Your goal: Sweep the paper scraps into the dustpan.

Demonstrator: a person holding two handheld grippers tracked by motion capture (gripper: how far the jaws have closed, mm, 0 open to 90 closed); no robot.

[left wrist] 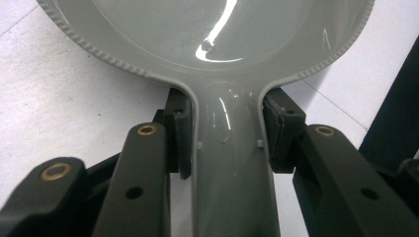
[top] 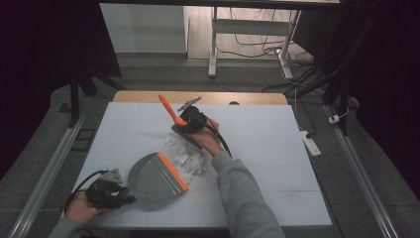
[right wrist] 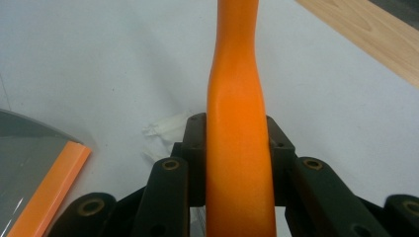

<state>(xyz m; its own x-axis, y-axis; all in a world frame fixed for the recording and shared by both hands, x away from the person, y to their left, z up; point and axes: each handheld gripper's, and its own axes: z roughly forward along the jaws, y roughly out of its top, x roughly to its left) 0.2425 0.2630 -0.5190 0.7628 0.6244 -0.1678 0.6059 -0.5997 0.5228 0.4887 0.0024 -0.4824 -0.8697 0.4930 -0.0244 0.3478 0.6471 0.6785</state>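
While clamped, dustpan (top: 156, 179) handle inside left claw (top: 124, 196), brush (top: 174, 117) handle inside right claw (top: 184, 120)

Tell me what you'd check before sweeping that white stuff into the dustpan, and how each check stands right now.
1. Left gripper clamped on the dustpan handle: ok.
2. Right gripper clamped on the orange brush handle: ok.
3. Dustpan's orange lip faces the white paper scraps: ok.
4. Lip pressed flat against the table: cannot tell.
5. Brush head behind the scraps, on the far side from the pan: ok, it seems.
6. Pan empty: ok.
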